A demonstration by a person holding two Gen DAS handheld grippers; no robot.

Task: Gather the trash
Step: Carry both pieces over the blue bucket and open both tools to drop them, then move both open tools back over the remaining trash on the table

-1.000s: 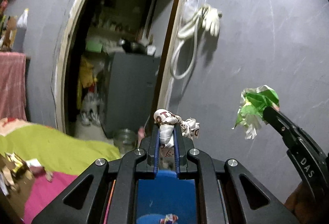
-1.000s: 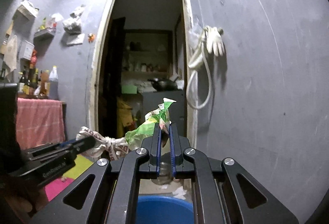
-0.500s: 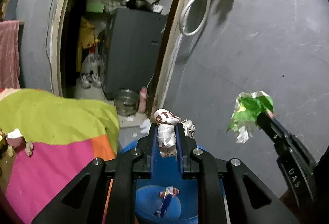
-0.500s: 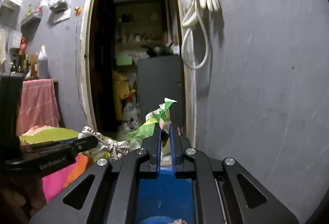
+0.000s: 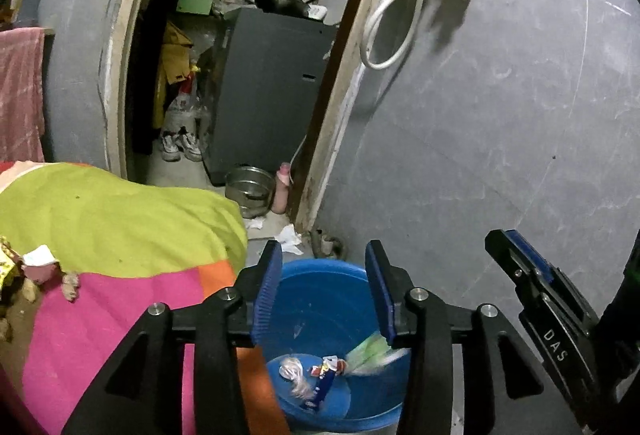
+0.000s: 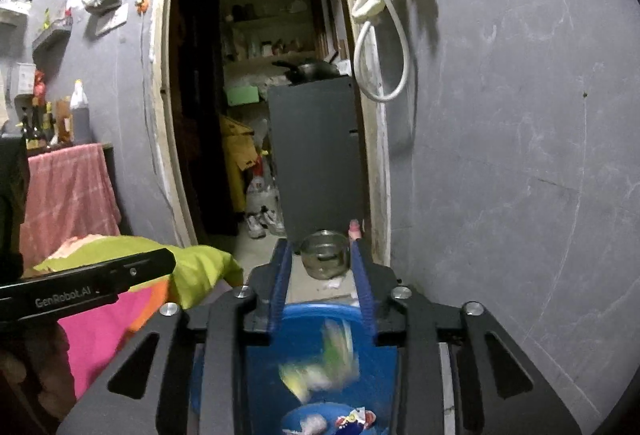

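A blue bucket point(image 5: 320, 275) point(image 6: 320, 311) stands on the floor below both grippers. My left gripper point(image 5: 322, 255) hangs over it, jaws opening, nothing between them. At the bucket's bottom lie the white and red wrapper point(image 5: 294, 375) and a blue wrapper point(image 5: 324, 379). The green and white wrapper point(image 5: 372, 353) point(image 6: 324, 367) is blurred, falling inside the bucket. My right gripper point(image 6: 322, 251) is above the bucket too, jaws opening and empty; it shows at the right in the left wrist view point(image 5: 504, 239). The left gripper's finger point(image 6: 120, 271) crosses the right wrist view at the left.
A bed with a green, pink and orange cover point(image 5: 120, 235) lies left of the bucket. Behind is a doorway with a grey cabinet point(image 5: 264, 95), a steel pot point(image 5: 248, 191) and paper scraps point(image 5: 288, 235) on the floor. A grey wall point(image 5: 500, 115) with a hose and glove stands right.
Both grippers sank and tilted down over the bucket and opened. The white and red wrapper left the left jaws and lies in the bucket; the green wrapper left the right jaws and is falling.
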